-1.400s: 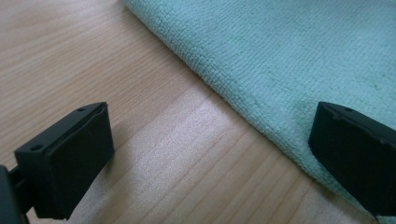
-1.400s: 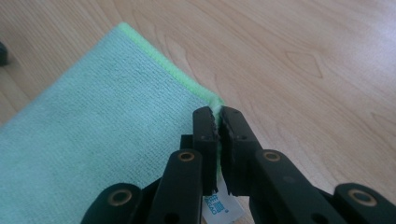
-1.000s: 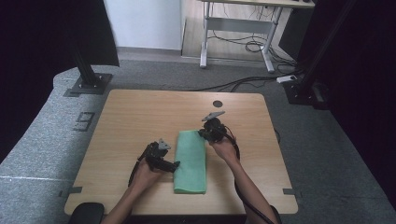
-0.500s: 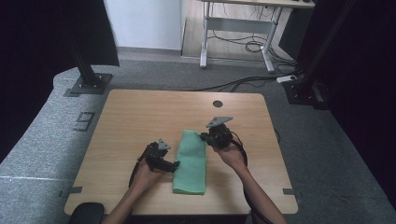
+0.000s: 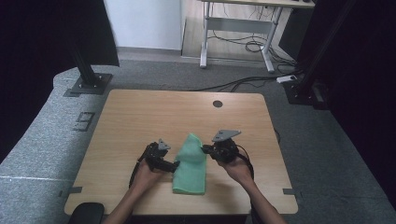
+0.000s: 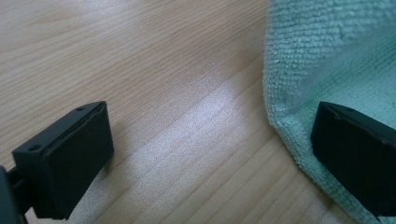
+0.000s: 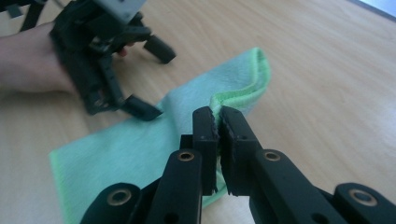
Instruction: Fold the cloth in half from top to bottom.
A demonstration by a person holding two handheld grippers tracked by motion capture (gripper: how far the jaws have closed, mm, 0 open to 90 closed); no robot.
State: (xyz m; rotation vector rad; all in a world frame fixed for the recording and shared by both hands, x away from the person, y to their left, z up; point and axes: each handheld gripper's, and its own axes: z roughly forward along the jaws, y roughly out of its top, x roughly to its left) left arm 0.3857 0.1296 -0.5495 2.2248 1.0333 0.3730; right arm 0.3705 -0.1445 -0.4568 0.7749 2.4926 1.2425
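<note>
I see the green cloth (image 5: 189, 170) lying near the table's (image 5: 140, 116) front edge, its long axis running from me toward the far side. My left gripper (image 5: 175, 164) stands open, one jaw resting on the cloth's left edge. My right gripper (image 7: 218, 122) is clamped on the far corner, lifting it into a fold.

Lots of bare tabletop (image 5: 154, 112) beyond the green cloth (image 5: 190, 168), all the way to the small dark hole (image 5: 217, 103) near the far edge. Close beside the cloth, blocked: left tongs (image 5: 175, 164) on its left edge, right tongs (image 5: 204, 149) pinching its raised far corner.
</note>
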